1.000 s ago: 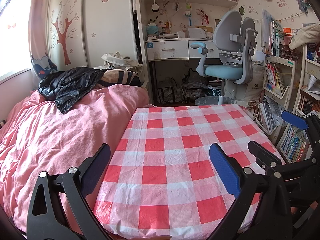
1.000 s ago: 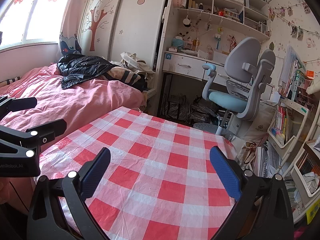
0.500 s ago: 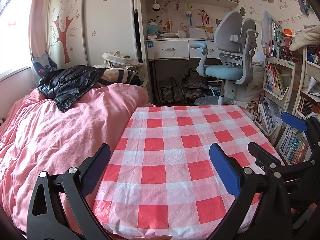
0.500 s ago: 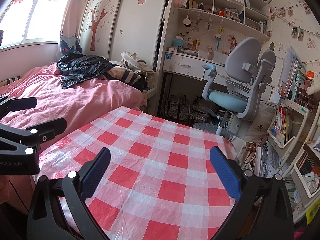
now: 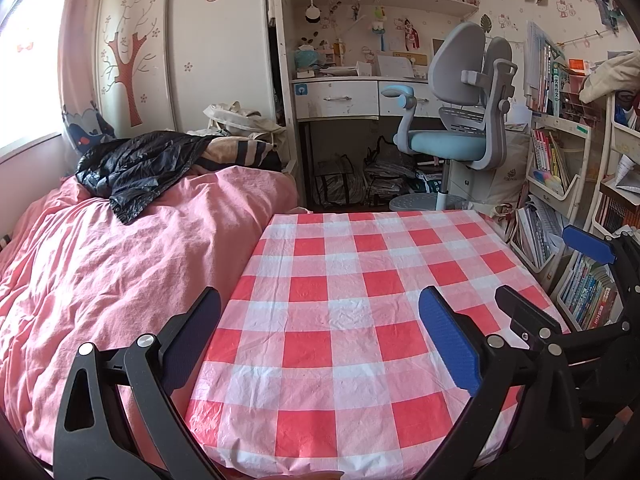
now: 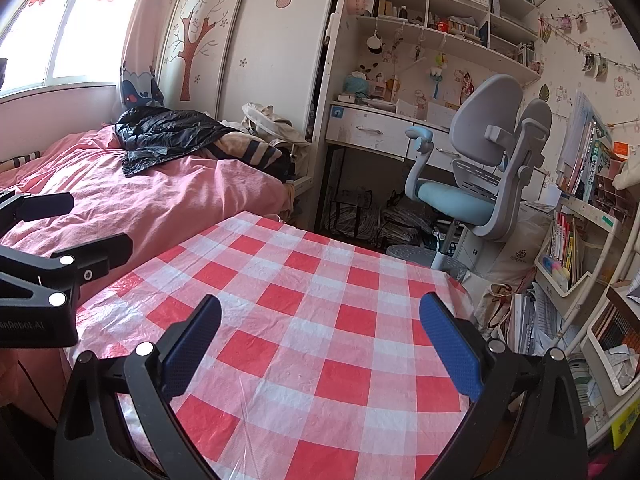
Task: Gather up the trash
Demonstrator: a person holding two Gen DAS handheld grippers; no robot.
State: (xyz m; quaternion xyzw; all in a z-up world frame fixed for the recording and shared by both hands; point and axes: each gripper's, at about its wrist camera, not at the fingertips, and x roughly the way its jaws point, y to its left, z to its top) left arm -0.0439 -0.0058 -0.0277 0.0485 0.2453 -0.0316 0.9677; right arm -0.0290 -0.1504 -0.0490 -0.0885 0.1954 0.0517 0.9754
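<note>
Only the right wrist view shows the window [image 6: 60, 20].

Left wrist view looking forward, low over near edge of table with red-and-white checked plastic cloth [image 5: 340, 300], facing white desk with drawers [image 5: 360, 98]. Right wrist view looking from table's near right, angling slightly left over same cloth [image 6: 320, 320]. Both sharing cloth, pink rumpled duvet [image 5: 120, 260] at left, grey-and-blue swivel chair [image 5: 460, 120]. Each catching other: right gripper [image 5: 556, 272] showing at right edge, left gripper [image 6: 68, 224] at left edge.
</note>
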